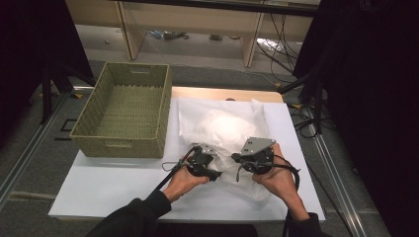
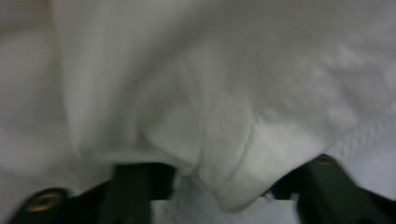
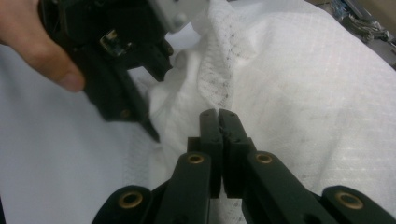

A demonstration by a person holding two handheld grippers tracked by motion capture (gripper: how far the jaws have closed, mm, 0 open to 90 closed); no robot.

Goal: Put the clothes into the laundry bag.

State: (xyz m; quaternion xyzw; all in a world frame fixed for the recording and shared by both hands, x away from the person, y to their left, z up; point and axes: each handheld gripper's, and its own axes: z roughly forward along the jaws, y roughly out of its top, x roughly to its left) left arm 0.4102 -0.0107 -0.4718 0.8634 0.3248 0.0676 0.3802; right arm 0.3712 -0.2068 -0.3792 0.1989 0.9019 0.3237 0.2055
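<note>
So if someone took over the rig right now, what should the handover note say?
Left gripper: at the near edge of the white cloth, a fold lying between its jaws; shut or not, I cannot tell.
Right gripper: jaws shut on the cloth's near edge.
Cloth lies crumpled on the white table; basket at the far left holds nothing.
Left, probably: fold the cloth or move it into the basket.

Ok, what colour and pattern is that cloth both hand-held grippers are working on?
White, with a fine woven grid pattern on the cloth; it shows best in the right gripper view.
</note>
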